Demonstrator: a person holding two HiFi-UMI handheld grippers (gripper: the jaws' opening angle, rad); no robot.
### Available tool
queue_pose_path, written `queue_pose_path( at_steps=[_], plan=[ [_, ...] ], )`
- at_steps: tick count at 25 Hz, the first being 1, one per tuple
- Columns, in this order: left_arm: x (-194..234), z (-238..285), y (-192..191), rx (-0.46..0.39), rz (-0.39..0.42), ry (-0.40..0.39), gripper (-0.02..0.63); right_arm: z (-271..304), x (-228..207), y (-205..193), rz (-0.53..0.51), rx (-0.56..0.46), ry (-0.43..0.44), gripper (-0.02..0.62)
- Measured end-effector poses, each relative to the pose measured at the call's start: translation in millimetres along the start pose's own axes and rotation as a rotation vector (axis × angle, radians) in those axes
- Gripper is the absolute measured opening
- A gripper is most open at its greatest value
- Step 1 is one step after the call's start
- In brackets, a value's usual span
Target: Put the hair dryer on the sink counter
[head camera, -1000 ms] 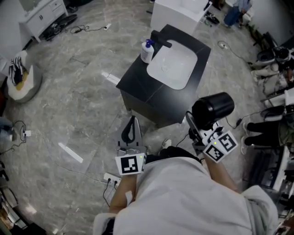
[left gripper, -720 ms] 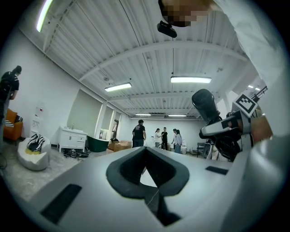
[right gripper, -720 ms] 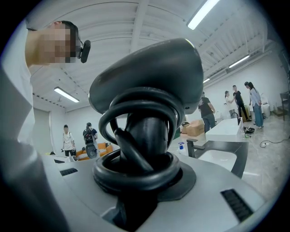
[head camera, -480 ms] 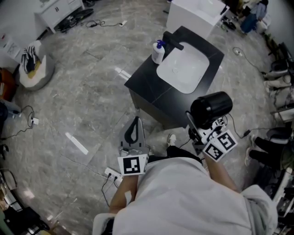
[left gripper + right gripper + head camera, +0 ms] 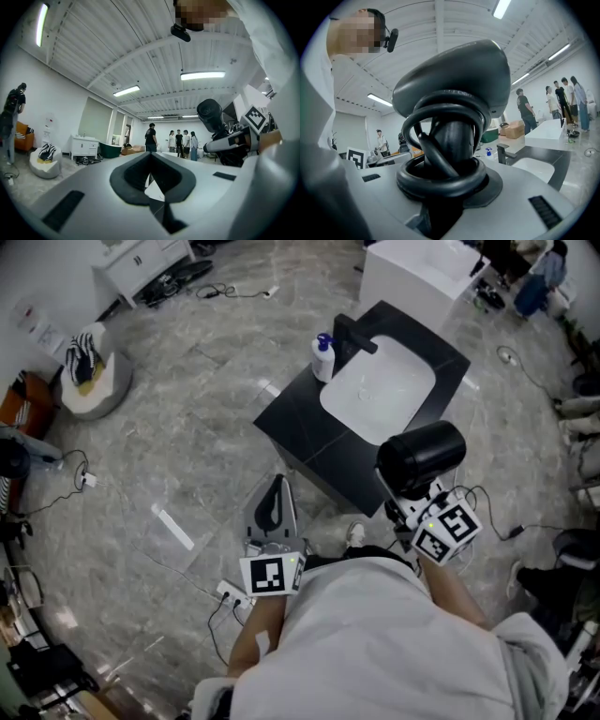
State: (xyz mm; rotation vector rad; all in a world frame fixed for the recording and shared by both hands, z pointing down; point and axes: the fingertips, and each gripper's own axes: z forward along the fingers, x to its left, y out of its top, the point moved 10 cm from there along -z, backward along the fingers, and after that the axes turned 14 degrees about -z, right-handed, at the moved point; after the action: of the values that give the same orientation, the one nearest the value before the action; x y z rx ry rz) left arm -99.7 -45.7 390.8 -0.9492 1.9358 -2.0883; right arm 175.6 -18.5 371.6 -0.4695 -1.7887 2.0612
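Grey marbled floor (image 5: 187, 427) fills most of the head view, with cables strewn along its margins. A black sink counter (image 5: 298, 420) is seen standing on it, set cornerwise to the person. A white basin (image 5: 380, 390) is sunk into the counter's middle, and a black faucet (image 5: 353, 332) and a soap bottle (image 5: 323, 357) are placed side by side at its far edge. A bare strip of counter is left between the basin and the near left corner.

The hair dryer (image 5: 422, 456) is held in the right gripper (image 5: 401, 502), whose jaws are clamped on the handle. In the right gripper view the cord (image 5: 440, 173) is seen wound in loops round that handle, just above the jaws, with the barrel above. In the head view the dryer is shown overlapping the counter's near right edge; it is carried in the air and rests on nothing. How high above the counter it is held cannot be told.

The left gripper (image 5: 273, 488) is held beside the person, short of the counter's near corner. Its jaws are closed together and nothing is caught between them.

The pick-up is judged complete and the carry nearly so. Left to do, by this reading: the dryer is to be brought over a bare part of the counter, lowered until it rests there, and let go.
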Motion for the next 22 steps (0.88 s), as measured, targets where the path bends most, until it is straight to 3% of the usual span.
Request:
queue_pose_path(
  at_steps=[8, 22],
  plan=[
    [-8, 2, -5, 0.006, 0.05, 0.085, 0.002, 7, -19, -3, -0.024, -0.001, 0.068, 0.156],
    [-13, -2, -9, -0.003, 0.058, 0.121, 0.002, 13, -30, -2, -0.048, -0.002, 0.1, 0.156]
  ],
)
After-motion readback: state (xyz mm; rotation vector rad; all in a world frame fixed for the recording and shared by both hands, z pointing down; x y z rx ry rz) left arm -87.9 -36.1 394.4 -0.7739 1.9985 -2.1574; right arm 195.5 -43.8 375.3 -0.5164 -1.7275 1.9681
